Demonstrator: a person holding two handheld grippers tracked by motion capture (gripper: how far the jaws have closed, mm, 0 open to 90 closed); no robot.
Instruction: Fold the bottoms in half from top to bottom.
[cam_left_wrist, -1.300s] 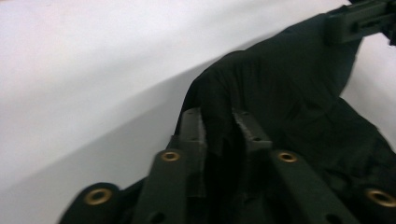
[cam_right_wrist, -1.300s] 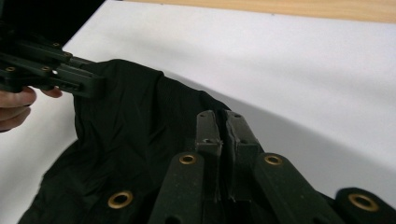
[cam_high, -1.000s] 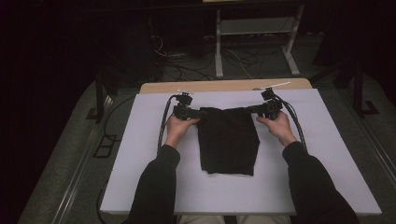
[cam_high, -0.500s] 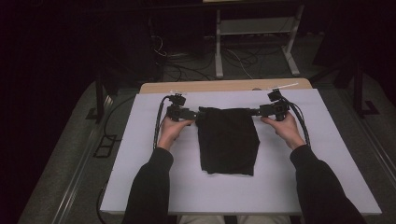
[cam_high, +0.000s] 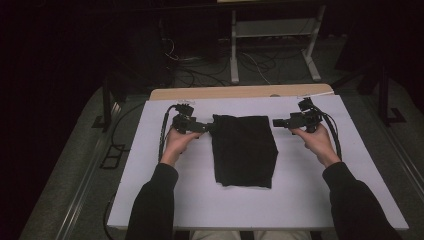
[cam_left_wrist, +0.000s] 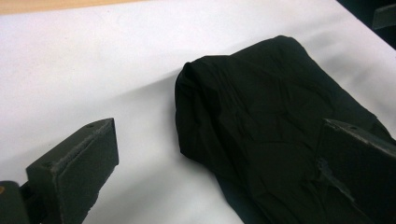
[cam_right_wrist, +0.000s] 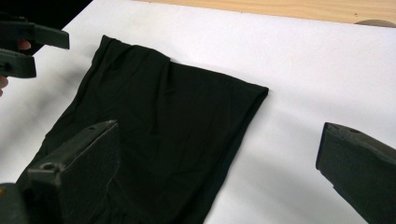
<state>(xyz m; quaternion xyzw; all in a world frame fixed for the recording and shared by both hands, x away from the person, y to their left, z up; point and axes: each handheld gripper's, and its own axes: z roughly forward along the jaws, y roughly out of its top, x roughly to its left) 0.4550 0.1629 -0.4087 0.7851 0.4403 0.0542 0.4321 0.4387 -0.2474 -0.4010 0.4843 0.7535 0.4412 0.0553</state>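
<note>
Black jaws on both grippers have just been opening, now wide, nothing between. Left gripper (cam_high: 204, 128) sits nearer, just off the folded black cloth's (cam_high: 244, 149) far-left corner; right gripper (cam_high: 278, 122) is apart from its far-right corner. Cloth lies mid white table (cam_high: 350, 200), long axis running far-to-near.

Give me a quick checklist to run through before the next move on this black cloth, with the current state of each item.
1. Left tool let go of the black cloth: ok, its jaws have just been opening and stand wide, with nothing pinched in the left gripper view.
2. Right tool let go: ok, its jaws have just been opening too, and it sits apart from the cloth's right edge.
3. Cloth lying flat on the white table cover: ok, a folded rectangle, slightly puckered at its far left corner.
4. Cloth well inside the cover's edges: ok.
5. Cables clear of the cloth: ok, they trail behind both tools.
6. Fold edges lined up underneath: cannot tell.
</note>
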